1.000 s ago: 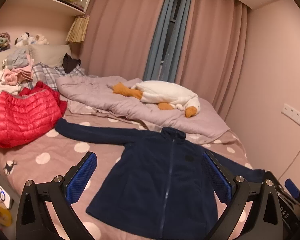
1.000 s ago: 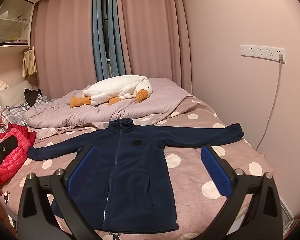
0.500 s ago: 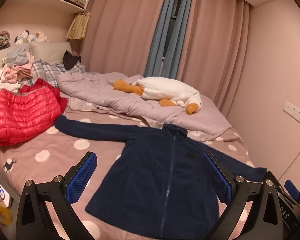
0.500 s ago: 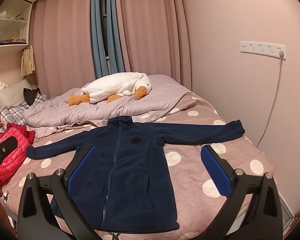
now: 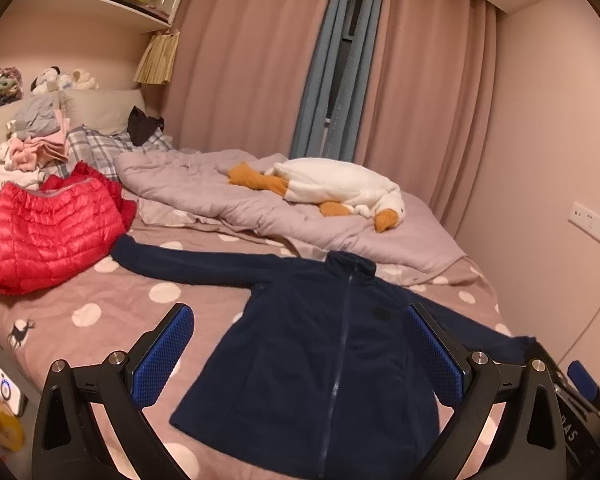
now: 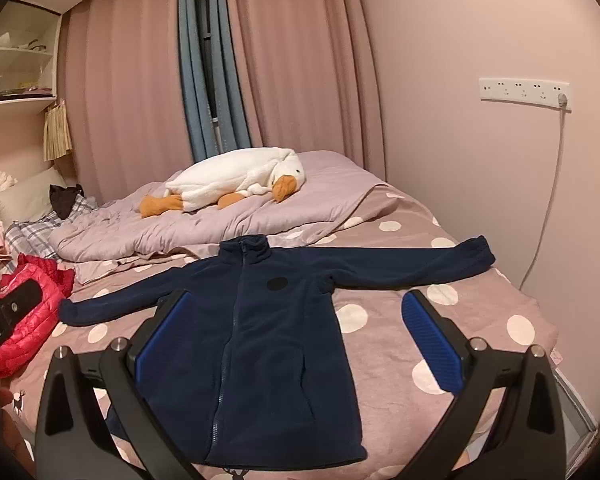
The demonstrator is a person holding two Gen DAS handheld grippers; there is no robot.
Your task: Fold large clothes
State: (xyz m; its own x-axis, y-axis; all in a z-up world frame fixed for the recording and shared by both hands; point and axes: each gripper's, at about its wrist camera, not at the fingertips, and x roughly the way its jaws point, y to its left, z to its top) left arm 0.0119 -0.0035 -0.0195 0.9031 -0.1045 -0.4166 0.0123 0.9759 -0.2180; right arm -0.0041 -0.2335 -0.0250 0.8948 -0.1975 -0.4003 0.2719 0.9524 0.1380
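A navy fleece jacket (image 5: 324, 344) (image 6: 260, 328) lies flat and zipped on the polka-dot bed sheet (image 5: 100, 304) (image 6: 384, 344), both sleeves spread out sideways, collar toward the far side. My left gripper (image 5: 298, 354) hovers open above the jacket's lower body, holding nothing. My right gripper (image 6: 296, 340) is also open and empty, above the jacket's hem and the sheet to its right. The left gripper's body (image 6: 8, 316) shows at the left edge of the right wrist view, and the right gripper's body (image 5: 580, 384) at the right edge of the left wrist view.
A red puffer jacket (image 5: 52, 232) (image 6: 28, 312) lies at the left. A lilac duvet (image 5: 236, 200) (image 6: 204, 228) with a white goose plush (image 5: 340, 188) (image 6: 236, 184) lies beyond the collar. Folded clothes (image 5: 32, 148) and pillows sit far left. The wall (image 6: 500, 160) with a cable borders the right.
Both grippers have drifted slightly, so the jacket sits a little lower and nearer in each view. The jacket itself has not moved and both grippers stay open.
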